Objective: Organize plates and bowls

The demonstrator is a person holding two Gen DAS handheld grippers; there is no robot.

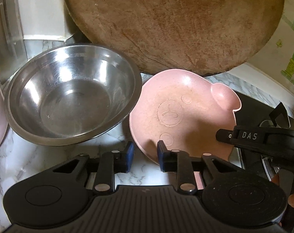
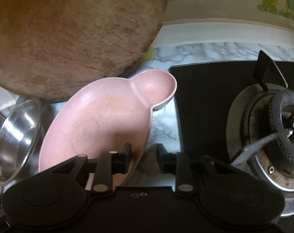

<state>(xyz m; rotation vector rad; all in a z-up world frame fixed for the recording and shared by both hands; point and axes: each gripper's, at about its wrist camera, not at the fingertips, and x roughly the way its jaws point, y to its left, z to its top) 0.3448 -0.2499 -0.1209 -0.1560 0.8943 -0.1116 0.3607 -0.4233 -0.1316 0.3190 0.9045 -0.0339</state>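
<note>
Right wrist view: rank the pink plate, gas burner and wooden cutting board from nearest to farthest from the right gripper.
1. Pink plate, its rim between the open fingers of the right gripper.
2. Gas burner, to the right.
3. Wooden cutting board, leaning behind the plate, upper left.

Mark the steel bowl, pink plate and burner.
steel bowl (image 1: 75, 101), left wrist view, inner base.
pink plate (image 2: 100, 120), right wrist view, embossed centre.
gas burner (image 2: 288, 128), right wrist view, burner head.
</note>
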